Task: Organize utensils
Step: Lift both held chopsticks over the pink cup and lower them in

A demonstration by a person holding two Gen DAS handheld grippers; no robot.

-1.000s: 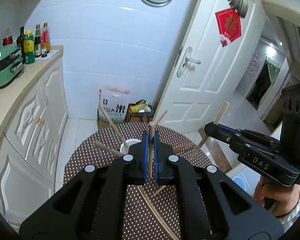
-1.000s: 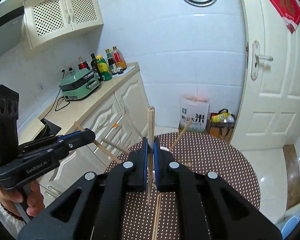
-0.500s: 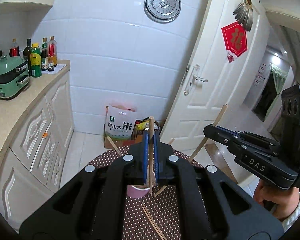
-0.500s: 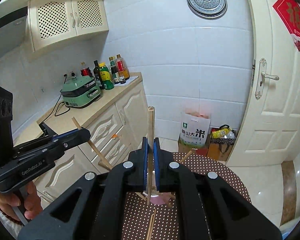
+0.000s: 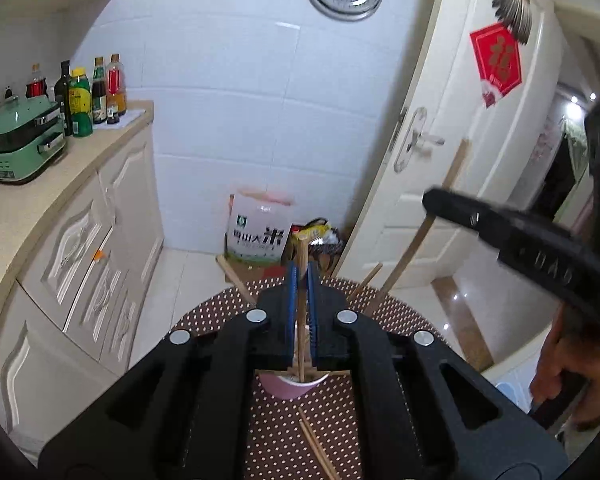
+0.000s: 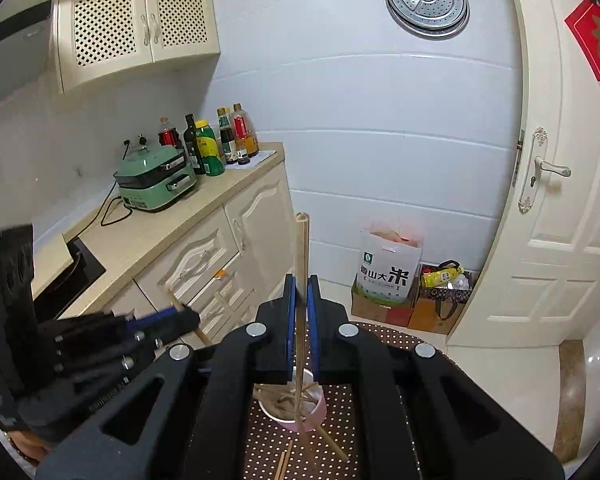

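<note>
My left gripper [image 5: 300,276] is shut on a wooden chopstick [image 5: 301,300] held upright over a pink cup [image 5: 292,387] on the dotted brown round table [image 5: 204,316]. My right gripper [image 6: 301,288] is shut on another wooden chopstick [image 6: 301,248], also upright above the pink cup [image 6: 300,416], which holds several chopsticks. In the left wrist view the right gripper [image 5: 432,204] is at the right with its chopstick [image 5: 412,252]. In the right wrist view the left gripper [image 6: 188,316] is at the left. Loose chopsticks [image 5: 316,448] lie on the table.
A kitchen counter [image 6: 172,228] with a green cooker [image 6: 156,184] and bottles [image 6: 216,140] runs along the left. A white door [image 6: 560,200] stands at the right. A rice bag [image 6: 388,272] and boxes sit on the floor past the table.
Both grippers have risen and tilted up with their chopsticks, so the views show more wall and less table. The pink cup now sits under the fingers in both views.
</note>
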